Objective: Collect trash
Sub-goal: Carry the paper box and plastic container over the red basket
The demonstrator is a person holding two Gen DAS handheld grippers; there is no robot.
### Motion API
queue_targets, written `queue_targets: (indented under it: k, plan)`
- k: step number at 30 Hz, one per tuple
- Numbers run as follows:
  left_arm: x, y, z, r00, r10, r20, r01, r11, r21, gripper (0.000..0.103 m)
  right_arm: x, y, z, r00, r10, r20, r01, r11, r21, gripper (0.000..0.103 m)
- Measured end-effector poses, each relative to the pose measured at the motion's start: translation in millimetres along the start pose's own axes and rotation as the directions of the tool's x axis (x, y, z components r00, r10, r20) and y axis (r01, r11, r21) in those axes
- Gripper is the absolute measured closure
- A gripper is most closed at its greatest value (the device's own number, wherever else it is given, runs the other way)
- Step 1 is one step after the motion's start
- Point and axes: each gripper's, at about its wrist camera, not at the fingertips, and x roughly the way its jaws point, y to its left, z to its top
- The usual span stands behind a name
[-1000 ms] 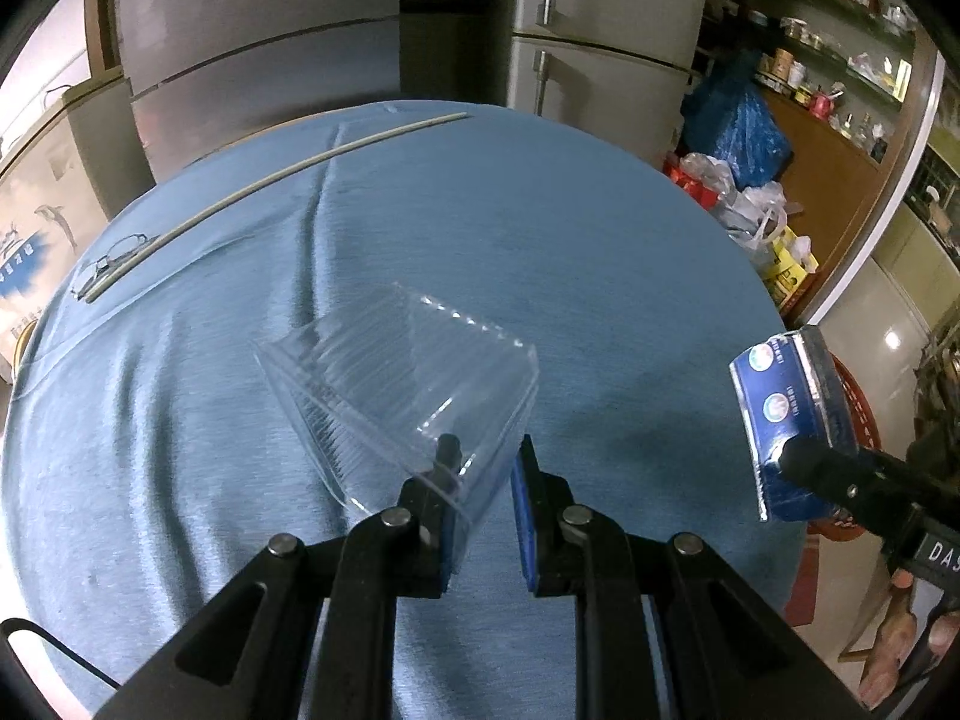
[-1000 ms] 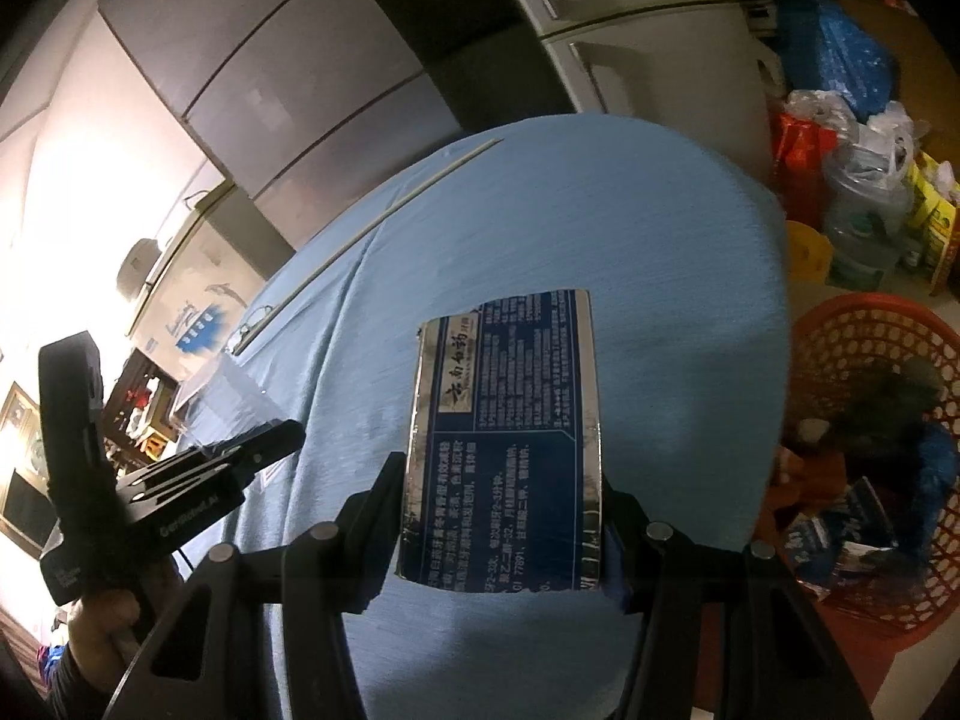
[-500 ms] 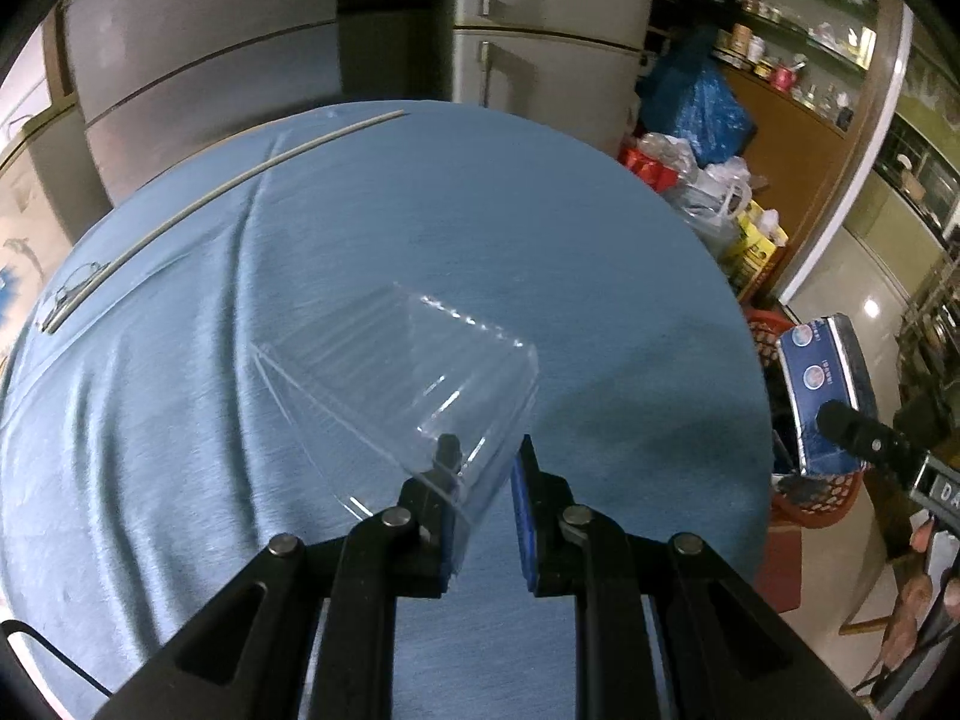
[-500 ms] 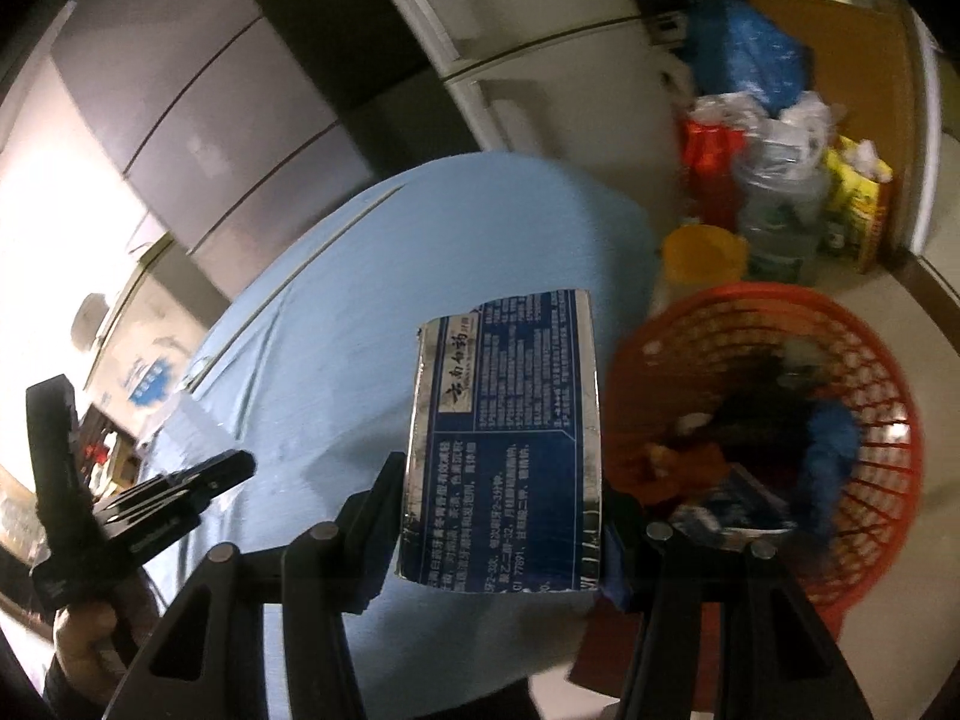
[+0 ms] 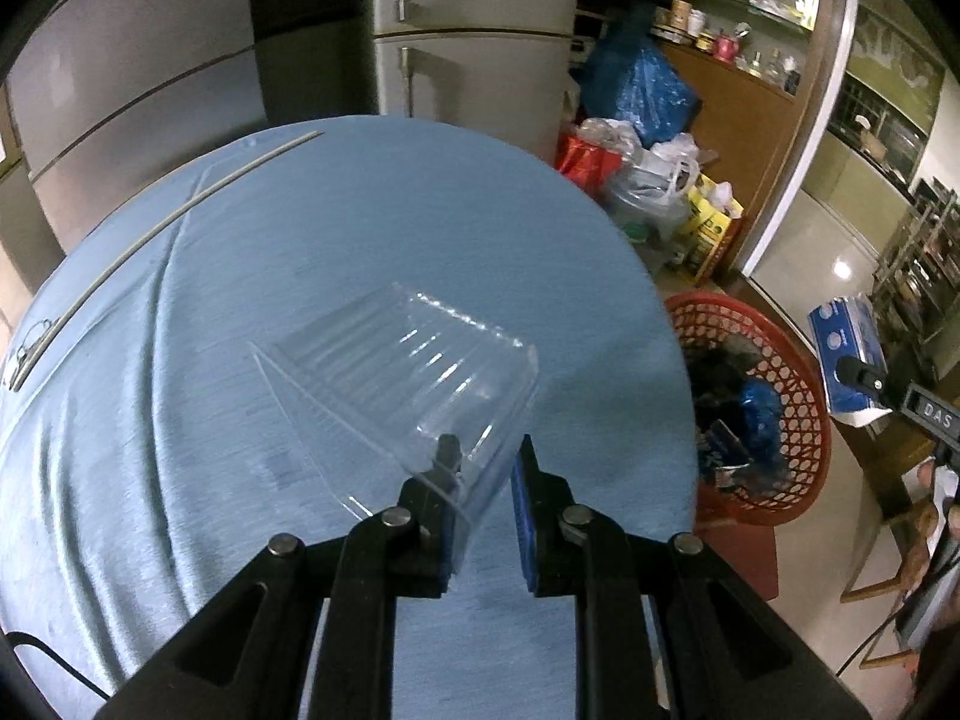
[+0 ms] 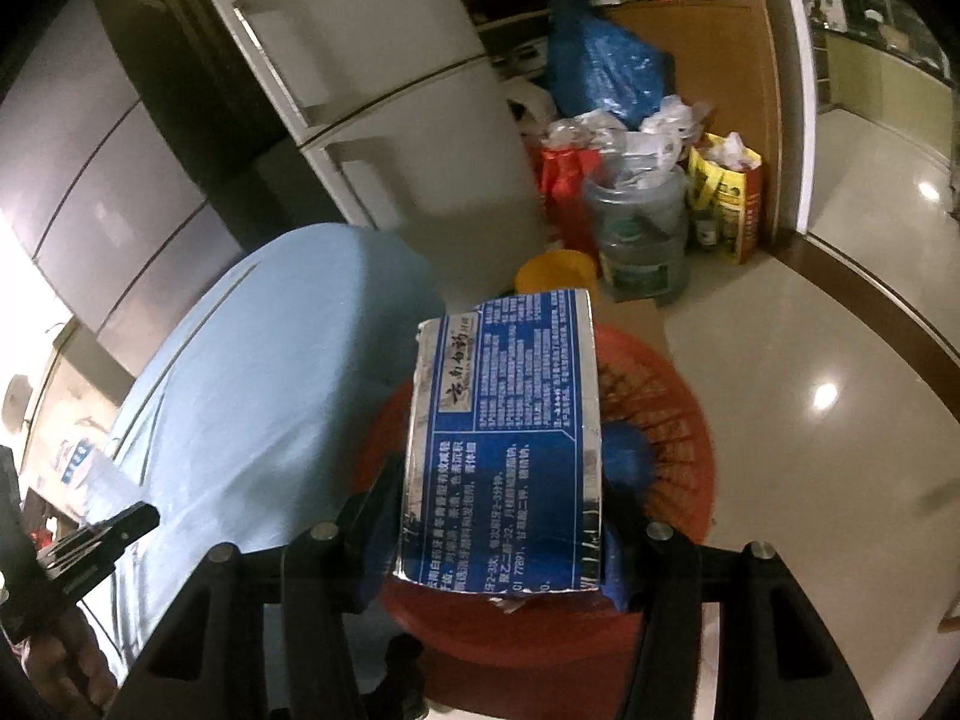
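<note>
Two pieces of trash are in our grip. The round counter (image 5: 288,276) under its blue cloth is the largest thing here, its near edge cut off by our left gripper (image 5: 485,501). Beside it on the floor stands the red basket (image 5: 804,384); what lies inside is dark and hard to make out. From the right wrist view the blue carton (image 6: 510,444) hides most of that basket, held between the jaws of our right gripper (image 6: 501,531), which press on its two sides above it. Our left jaws pinch one wall of the clear plastic container (image 5: 402,372) above the cloth.
</note>
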Motion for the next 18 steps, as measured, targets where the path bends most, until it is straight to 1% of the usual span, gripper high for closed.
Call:
queue_targets:
  k: [11,18]
  plan:
    - [1.2,-28.2,8.2,1.000,-0.029,0.003,0.029,0.998,0.057,0.086,13.3,-13.9,1.6,1.000,-0.017,-0.019,0.017,1.000,0.010,0.045]
    - [3.7,-37.0,9.6,0.999,-0.041,0.000,0.041,0.996,0.080,0.086,20.6,-6.7,10.1,1.000,-0.009,-0.009,0.009,1.000,-0.010,0.045]
